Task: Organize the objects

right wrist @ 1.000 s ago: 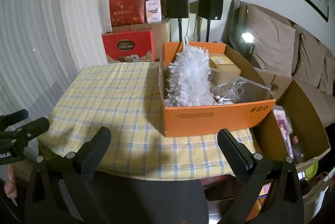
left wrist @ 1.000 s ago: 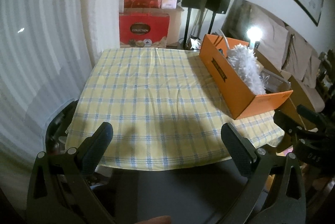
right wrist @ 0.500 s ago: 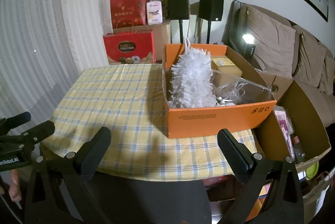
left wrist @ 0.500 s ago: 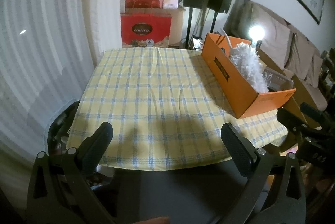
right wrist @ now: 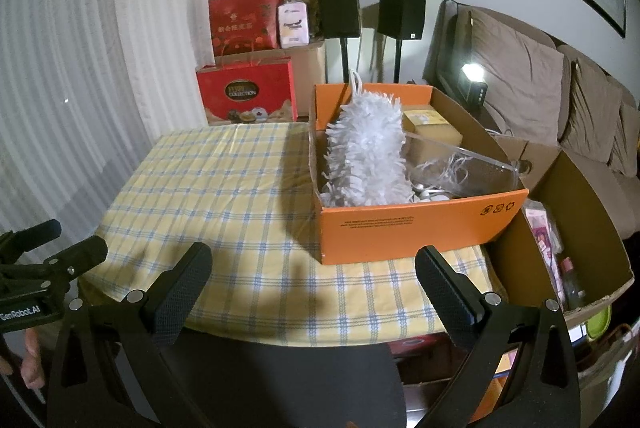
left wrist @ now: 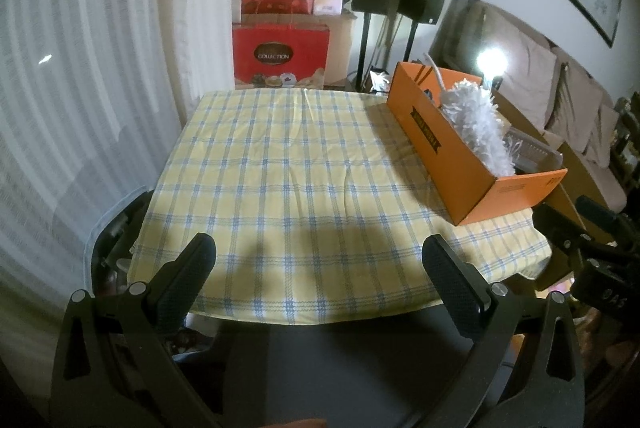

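Short of the table's (left wrist: 280, 187) near edge, our left gripper (left wrist: 319, 264) and right gripper (right wrist: 313, 264) hang wide apart, gripping nothing; the white duster (right wrist: 366, 157) lies in the orange box (right wrist: 420, 228) on the table's right side.

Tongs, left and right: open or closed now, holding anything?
Left tongs: open, holding nothing.
Right tongs: open, holding nothing.

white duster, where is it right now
In the right wrist view the white duster lies inside the orange box, along its left wall, on the table's right side.
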The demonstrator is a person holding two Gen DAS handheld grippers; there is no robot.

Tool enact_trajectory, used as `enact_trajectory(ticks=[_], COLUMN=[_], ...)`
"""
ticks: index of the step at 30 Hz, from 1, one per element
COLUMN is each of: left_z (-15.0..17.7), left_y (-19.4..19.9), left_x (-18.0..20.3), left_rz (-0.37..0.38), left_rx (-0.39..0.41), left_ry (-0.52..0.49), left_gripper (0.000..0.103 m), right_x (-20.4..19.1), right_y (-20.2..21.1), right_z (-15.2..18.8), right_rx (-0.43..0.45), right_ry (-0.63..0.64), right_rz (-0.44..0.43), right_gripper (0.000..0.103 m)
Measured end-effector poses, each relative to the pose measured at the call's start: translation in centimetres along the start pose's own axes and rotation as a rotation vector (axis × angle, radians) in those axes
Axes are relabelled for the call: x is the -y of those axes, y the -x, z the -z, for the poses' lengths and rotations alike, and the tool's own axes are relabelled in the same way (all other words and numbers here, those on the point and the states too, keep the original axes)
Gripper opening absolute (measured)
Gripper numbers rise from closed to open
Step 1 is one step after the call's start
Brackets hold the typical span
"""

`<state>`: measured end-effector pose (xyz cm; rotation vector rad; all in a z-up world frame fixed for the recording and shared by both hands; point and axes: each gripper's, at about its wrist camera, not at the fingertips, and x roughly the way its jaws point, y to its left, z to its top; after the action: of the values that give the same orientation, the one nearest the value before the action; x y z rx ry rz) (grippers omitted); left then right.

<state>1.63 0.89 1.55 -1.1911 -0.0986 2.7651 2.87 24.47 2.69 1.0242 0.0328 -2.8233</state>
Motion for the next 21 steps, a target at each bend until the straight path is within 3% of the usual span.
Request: enact_trajectory(ticks=[21], left_z=[0.02], left_y=[0.06], left_x=[-0.13], left_rz=[-0.007], left_rx=[0.005], left_ry=[-0.002], left_gripper=[0.103], right_x=[-0.55], right_y=[0.01], right_z=[-0.13], right_rx=[-0.002], right_ry=[-0.003], right_rz=[-0.003], right_gripper=[0.103])
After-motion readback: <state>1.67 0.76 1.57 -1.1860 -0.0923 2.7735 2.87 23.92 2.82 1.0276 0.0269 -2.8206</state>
